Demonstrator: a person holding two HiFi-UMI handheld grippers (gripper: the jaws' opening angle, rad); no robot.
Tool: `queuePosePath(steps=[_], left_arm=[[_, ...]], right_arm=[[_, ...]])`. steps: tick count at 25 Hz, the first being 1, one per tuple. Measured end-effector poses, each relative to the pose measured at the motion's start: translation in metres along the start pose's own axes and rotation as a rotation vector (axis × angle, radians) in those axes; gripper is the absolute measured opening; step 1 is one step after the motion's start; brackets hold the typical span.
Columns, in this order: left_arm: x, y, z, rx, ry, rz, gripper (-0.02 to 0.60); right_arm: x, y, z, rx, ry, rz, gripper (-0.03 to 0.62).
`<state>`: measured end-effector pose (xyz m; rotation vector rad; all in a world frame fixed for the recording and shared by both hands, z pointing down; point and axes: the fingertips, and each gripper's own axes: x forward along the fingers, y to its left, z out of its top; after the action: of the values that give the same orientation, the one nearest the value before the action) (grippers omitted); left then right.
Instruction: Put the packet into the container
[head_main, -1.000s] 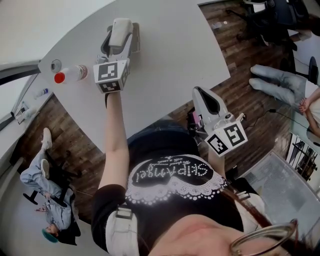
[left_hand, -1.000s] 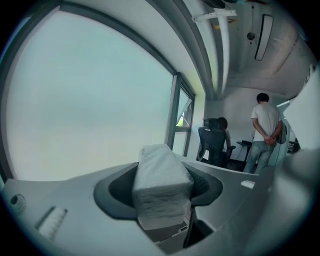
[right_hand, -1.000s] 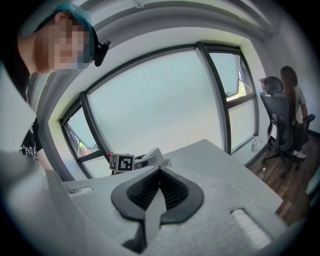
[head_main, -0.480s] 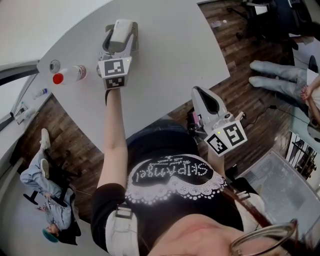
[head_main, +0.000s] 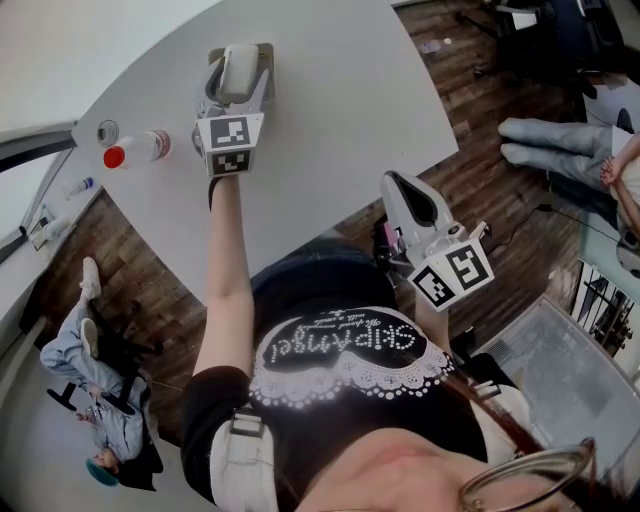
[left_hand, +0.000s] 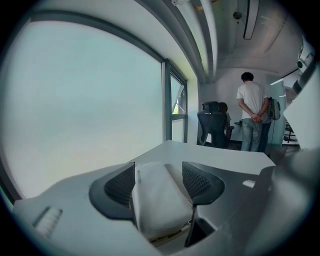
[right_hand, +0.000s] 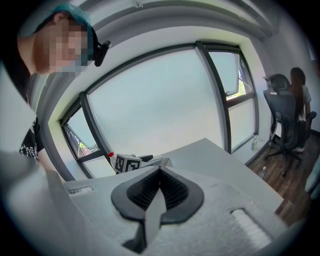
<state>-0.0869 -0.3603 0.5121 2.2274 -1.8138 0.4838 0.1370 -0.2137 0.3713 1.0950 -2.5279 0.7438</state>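
The packet (left_hand: 161, 202), a soft, matte white pouch with puffy, rounded edges, sits between the ribbed black pads of the left gripper (left_hand: 159, 172), whose jaws are opening wide around it over the smooth pale-grey table (head_main: 330, 130). The right gripper (right_hand: 160, 189), beyond the table's edge, has its ribbed pads pressed together, empty.

Black short-sleeved top (head_main: 330, 290), white lace-pattern trim (head_main: 350, 375), studded lettering (head_main: 340, 340).
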Motion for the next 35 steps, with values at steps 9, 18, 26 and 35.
queuePosePath(steps=[9, 18, 26, 35], left_arm=[[0.001, 0.0, -0.002, -0.022, -0.002, -0.01, 0.304], [-0.02, 0.019, 0.024, -0.084, -0.07, 0.058, 0.271], [-0.062, 0.023, 0.071, -0.084, -0.191, 0.085, 0.135], [-0.148, 0.02, 0.142, -0.115, -0.331, 0.103, 0.086]], right_arm=[[-0.001, 0.003, -0.001, -0.002, -0.007, 0.0, 0.002], [-0.018, 0.001, 0.003, -0.008, -0.036, -0.046, 0.002], [-0.028, 0.011, 0.005, -0.025, -0.06, -0.025, 0.002], [-0.033, 0.015, 0.015, -0.071, -0.093, 0.004, 0.002]])
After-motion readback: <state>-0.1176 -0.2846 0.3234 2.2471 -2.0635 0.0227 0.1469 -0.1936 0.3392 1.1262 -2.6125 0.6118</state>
